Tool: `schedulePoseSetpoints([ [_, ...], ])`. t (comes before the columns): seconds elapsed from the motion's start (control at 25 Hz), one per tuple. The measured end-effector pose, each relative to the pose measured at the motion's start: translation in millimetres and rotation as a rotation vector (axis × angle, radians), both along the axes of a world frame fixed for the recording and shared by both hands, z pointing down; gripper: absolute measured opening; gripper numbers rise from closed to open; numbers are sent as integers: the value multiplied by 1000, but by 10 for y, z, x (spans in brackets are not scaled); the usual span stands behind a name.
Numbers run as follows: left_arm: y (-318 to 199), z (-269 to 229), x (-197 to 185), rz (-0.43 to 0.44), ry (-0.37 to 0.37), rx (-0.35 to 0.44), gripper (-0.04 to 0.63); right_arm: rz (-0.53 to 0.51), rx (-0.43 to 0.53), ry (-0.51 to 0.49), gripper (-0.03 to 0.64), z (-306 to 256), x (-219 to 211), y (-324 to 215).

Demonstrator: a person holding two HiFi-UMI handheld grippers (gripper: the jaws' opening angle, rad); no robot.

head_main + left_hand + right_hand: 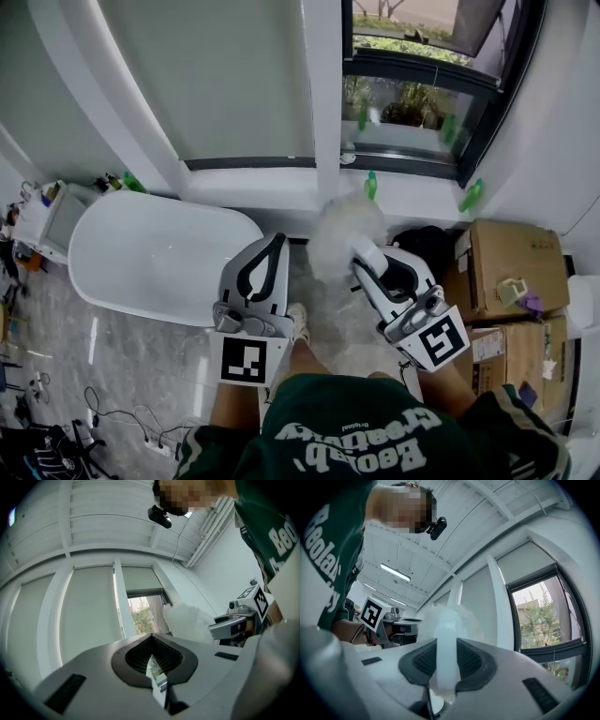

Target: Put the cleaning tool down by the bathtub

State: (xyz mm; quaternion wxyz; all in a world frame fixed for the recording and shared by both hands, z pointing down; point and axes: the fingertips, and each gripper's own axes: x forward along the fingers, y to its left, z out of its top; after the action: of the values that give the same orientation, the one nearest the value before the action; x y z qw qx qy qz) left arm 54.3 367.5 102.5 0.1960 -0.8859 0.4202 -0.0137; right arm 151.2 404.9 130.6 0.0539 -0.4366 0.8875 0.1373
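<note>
Left gripper (274, 246), at the right end of the white bathtub (141, 253), has its jaws pressed together on nothing, while the right gripper (366, 255) pinches the cleaning tool (345, 230) by its white handle, between tub and cardboard boxes (506, 267).

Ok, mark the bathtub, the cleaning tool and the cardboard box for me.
bathtub (141, 253), head view, bare white inside of the tub.
cleaning tool (345, 227), head view, its fluffy white head.
cardboard box (516, 248), head view, its top flap.
</note>
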Motion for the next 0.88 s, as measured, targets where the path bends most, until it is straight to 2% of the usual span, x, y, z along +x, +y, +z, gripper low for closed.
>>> schedulePoseSetpoints([
  [0.32,-1061,50,-220,30,-3,-31,9,23,-38,11,95,22,-242,-964],
  [0.44,-1449,6,-343,37,42,-60,9,23,-43,10,95,-22,-383,-1309],
  [0.56,-1774,-29,-430,44,20,-49,9,33,-70,9,95,-25,-484,-1621],
  [0.76,-2278,-66,-564,52,-11,-39,9,42,-41,17,95,-109,-605,-2126],
  [0.88,-2525,-121,-626,60,-1,-31,9,59,-47,30,94,-154,-662,-2382],
])
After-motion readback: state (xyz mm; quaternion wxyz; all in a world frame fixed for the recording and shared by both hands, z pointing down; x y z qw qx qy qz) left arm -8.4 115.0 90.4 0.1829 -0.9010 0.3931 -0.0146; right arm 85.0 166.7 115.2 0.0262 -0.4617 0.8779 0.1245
